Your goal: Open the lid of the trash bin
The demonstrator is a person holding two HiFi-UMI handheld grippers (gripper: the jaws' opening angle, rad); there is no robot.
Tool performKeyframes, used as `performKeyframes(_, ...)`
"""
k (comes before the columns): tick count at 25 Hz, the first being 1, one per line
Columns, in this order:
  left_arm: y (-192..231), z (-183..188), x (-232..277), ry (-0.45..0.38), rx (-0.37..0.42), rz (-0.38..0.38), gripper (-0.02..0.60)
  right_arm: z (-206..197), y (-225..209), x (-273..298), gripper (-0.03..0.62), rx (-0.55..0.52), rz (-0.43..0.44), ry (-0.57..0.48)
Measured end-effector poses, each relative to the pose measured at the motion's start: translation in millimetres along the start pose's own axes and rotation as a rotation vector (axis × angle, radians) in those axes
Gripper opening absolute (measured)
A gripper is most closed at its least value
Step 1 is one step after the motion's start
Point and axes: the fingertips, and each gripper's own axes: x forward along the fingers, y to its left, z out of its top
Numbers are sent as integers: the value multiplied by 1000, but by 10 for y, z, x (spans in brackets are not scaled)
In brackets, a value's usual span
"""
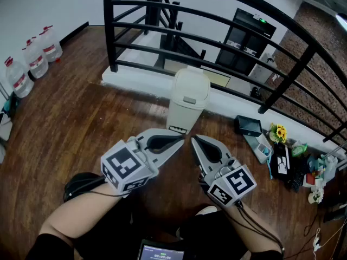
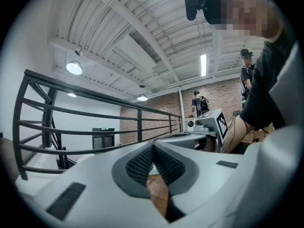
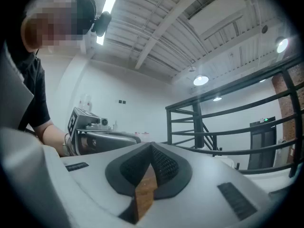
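A cream trash bin with a domed lid stands on the wood floor in front of a black railing, its lid down. My left gripper is shut and empty, its tip just below and in front of the bin's base. My right gripper is shut and empty beside it, the two tips nearly meeting. In the left gripper view the jaws are closed, tilted upward, with the right gripper's cube beyond. In the right gripper view the jaws are closed too; the bin does not show there.
The black railing runs behind the bin over a white ledge. Water bottles stand at far left. Clutter, a yellow flower and a dark box lie at right. A person stands far off.
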Motion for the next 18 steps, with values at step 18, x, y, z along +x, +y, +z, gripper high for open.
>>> performKeyframes(18,993,13,387,31,-7,26,37,-44,-649,704,20,5,-28,41)
